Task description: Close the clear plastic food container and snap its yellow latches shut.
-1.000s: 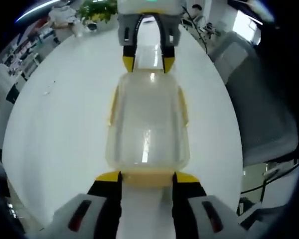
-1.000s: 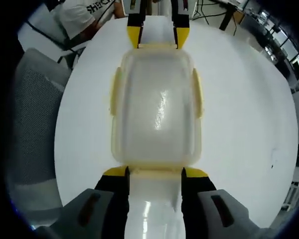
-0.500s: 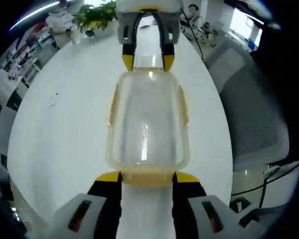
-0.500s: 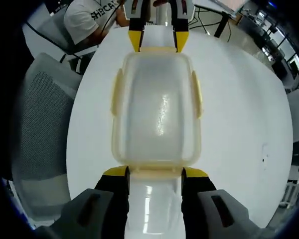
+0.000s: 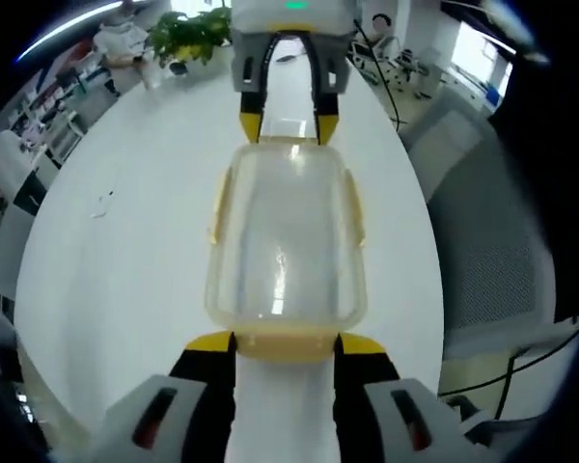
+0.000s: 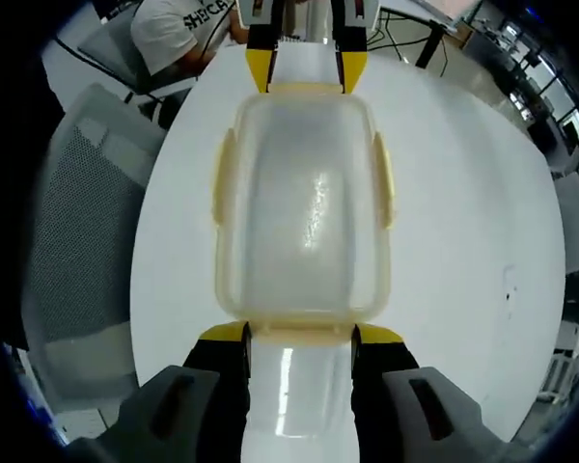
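Both grippers stand wide, left gripper (image 5: 285,344) and right gripper (image 6: 299,335) at opposite ends of the box (image 5: 286,241), mid-table (image 5: 125,270), lid on. Uneven pressing could skid it or leave the side latches (image 6: 382,180) unsnapped.

Clear box (image 5: 286,241) with lid on, lying on a round white table (image 5: 125,260). Yellow latches (image 5: 218,205) down both long sides. Left gripper (image 5: 285,345) at the near end, yellow tips on either side of the near latch. Right gripper (image 5: 289,126) at the far end, open the same way. Green plant (image 5: 186,31) far back. Grey chair (image 5: 487,231) beside the table.
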A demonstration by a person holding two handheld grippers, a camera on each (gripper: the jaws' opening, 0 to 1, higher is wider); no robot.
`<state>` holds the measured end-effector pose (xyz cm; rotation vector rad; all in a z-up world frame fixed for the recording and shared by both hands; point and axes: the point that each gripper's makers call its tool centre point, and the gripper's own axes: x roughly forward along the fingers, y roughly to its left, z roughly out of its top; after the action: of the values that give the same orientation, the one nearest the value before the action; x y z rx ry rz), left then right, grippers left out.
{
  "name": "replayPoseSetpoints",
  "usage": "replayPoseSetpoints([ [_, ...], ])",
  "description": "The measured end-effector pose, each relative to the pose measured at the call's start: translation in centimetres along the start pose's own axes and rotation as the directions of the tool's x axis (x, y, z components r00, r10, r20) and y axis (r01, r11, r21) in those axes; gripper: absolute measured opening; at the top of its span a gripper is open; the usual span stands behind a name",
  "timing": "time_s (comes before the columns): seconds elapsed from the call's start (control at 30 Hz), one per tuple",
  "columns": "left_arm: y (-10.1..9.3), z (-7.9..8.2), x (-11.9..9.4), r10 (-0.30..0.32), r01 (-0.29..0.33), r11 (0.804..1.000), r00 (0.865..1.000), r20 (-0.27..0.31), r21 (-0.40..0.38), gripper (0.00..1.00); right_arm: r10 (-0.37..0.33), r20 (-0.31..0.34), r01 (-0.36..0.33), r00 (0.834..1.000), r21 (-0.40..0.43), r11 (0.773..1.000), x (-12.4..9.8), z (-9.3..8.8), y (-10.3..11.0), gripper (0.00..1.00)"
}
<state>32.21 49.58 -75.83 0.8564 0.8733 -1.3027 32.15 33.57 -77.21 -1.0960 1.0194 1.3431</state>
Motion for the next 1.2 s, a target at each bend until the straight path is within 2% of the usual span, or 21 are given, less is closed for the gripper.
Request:
replayPoseSetpoints([
  [0.3,-0.2,2.0,0.7,0.011,-0.011,1.000,1.000,-0.004,-0.013,0.34,-0.001,-0.003,0.001,1.000,-0.005,1.000,-0.7,-2.0,0.1,0.38],
  [1.2,-0.3,9.2,5.1,-0.005,0.005,1.000,1.000,-0.008,-0.011,0.34,0.025,0.006,-0.025,1.000,0.017,1.000,-1.7,-10.5,0.7,0.38],
])
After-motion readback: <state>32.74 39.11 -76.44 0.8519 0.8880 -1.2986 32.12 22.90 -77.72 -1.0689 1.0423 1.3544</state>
